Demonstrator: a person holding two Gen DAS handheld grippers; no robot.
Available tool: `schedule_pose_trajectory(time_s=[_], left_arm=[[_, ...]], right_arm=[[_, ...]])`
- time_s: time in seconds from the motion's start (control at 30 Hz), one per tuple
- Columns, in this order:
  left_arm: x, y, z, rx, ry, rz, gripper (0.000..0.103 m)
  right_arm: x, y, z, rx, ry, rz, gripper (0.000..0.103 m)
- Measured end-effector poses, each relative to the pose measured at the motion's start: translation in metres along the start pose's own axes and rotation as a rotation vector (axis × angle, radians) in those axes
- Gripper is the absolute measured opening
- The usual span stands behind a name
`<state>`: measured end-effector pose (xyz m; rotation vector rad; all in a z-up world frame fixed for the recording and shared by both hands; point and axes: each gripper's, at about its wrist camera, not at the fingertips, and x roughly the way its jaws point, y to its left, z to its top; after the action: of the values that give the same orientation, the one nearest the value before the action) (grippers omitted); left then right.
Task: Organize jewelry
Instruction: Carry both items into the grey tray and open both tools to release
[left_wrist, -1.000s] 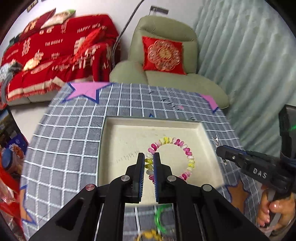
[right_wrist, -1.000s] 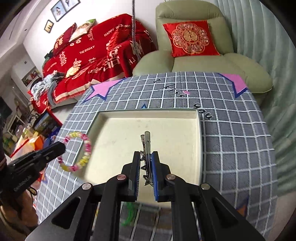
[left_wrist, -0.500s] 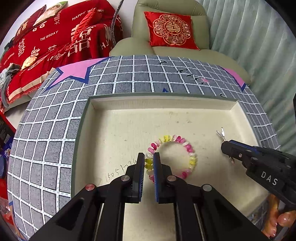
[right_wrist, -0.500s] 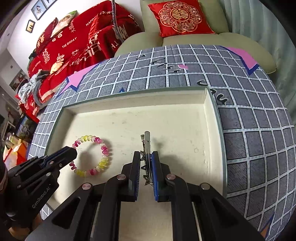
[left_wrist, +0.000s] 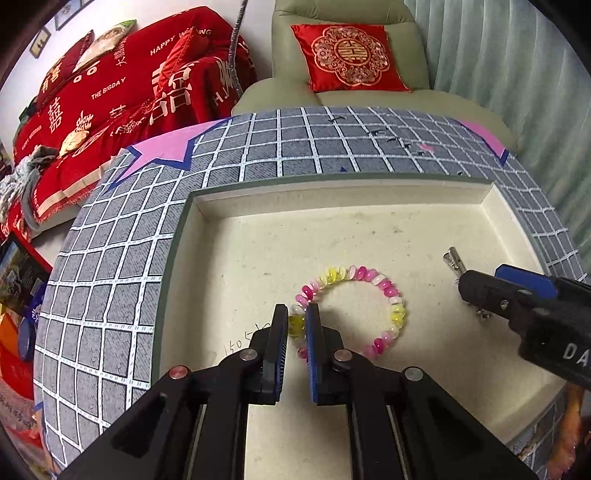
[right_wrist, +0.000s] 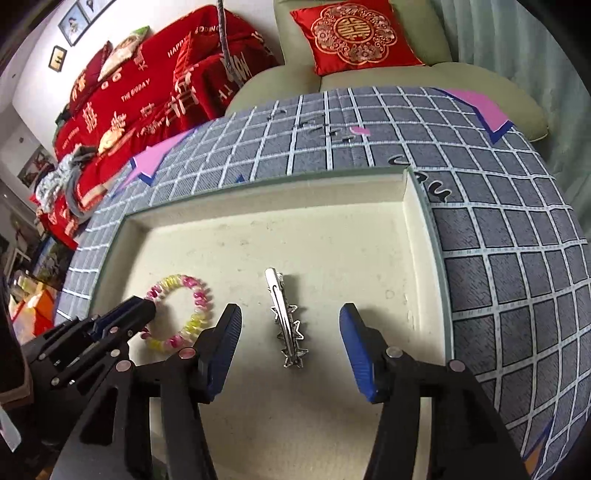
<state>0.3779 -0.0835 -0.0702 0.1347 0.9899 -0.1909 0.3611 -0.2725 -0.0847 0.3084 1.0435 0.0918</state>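
A pink, yellow and white bead bracelet (left_wrist: 384, 295) lies low over the floor of a cream tray (left_wrist: 332, 192); my left gripper (left_wrist: 296, 325) is shut on its near-left side. The bracelet also shows in the right wrist view (right_wrist: 192, 314), with the left gripper (right_wrist: 140, 314) on it. A silver hair clip with stars (right_wrist: 286, 321) lies flat on the tray floor (right_wrist: 332, 251). My right gripper (right_wrist: 290, 332) is open, its jaws wide on either side of the clip, not touching it. In the left wrist view the right gripper (left_wrist: 480, 291) covers most of the clip (left_wrist: 452, 256).
The tray sits on a table with a grey checked cloth (left_wrist: 110, 280) with pink stars. Behind it are a green armchair with a red cushion (left_wrist: 347, 55) and a sofa under a red blanket (left_wrist: 110, 96). Clutter lies left of the table.
My right gripper has opened and let go of the hair clip, which now lies on the tray floor. Both grippers came lower into the tray. The left stays shut on the bracelet.
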Motion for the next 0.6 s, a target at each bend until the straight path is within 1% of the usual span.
schedule_pose_trajectory(time_s=[0.13,0.17,0.2,0.23,0.27,0.4,0.43,0.47,0.5,0.53,0.6], left_arm=[[-0.005,0.005,0.002,-0.017,-0.012,-0.021,0.019],[-0.006,0.005,0.002,-0.019,-0.014,-0.022,0.045],[-0.008,0.007,0.002,-0.024,-0.015,-0.021,0.103],[-0.011,0.008,0.001,-0.038,-0.026,-0.001,0.103],[-0.017,0.009,0.001,-0.042,-0.069,0.007,0.103],[-0.026,0.007,0.0,-0.032,-0.074,-0.016,0.103],[-0.029,0.008,0.0,-0.032,-0.08,-0.013,0.103],[-0.034,0.008,-0.002,-0.031,-0.092,-0.009,0.103],[-0.039,0.008,-0.004,-0.029,-0.1,-0.011,0.103],[-0.046,0.008,-0.007,-0.027,-0.11,-0.023,0.103],[-0.059,0.008,-0.015,-0.021,-0.115,-0.048,0.103]], right_arm=[[-0.016,-0.001,0.003,0.024,-0.036,0.019,0.059],[-0.019,-0.001,0.003,0.029,-0.041,0.019,0.059],[-0.023,-0.002,0.003,0.034,-0.046,0.019,0.059],[-0.026,-0.002,0.003,0.038,-0.048,0.02,0.059],[-0.029,-0.003,0.003,0.043,-0.05,0.019,0.06],[-0.04,-0.005,0.001,0.048,-0.061,0.018,0.061],[-0.043,-0.005,0.0,0.049,-0.062,0.018,0.065],[-0.047,-0.005,-0.001,0.052,-0.064,0.021,0.073],[-0.051,-0.006,-0.003,0.057,-0.066,0.025,0.077],[-0.054,-0.006,-0.004,0.061,-0.07,0.029,0.083],[-0.065,-0.007,-0.01,0.068,-0.082,0.047,0.083]])
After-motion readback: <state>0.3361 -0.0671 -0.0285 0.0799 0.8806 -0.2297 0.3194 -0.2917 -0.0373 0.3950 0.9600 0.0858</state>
